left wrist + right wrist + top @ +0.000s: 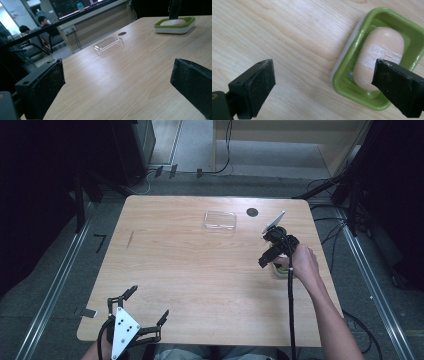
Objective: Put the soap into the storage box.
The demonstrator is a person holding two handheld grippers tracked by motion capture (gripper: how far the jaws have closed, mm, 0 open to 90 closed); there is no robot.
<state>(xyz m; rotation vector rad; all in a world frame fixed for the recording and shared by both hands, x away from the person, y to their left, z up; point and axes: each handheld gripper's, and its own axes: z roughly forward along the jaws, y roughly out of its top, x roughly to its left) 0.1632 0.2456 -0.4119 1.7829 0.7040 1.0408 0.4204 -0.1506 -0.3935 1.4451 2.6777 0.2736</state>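
Hovering over the table (pixel 200 270) near its right edge, the right gripper (pixel 323 82) points down with its jaws spread wide and nothing between them, one jaw over bare wood and the other overlapping the pale soap bar (pixel 379 55) that lies in the green soap dish (pixel 352 62). The dish sits on the wood near the right edge, partly hidden under the right hand (pixel 302 262) in the high view. At the near left corner the left gripper (pixel 145 307) is likewise wide open and empty, well apart from the dish, with a clear plastic lid (pixel 220 220) lying toward the far edge.
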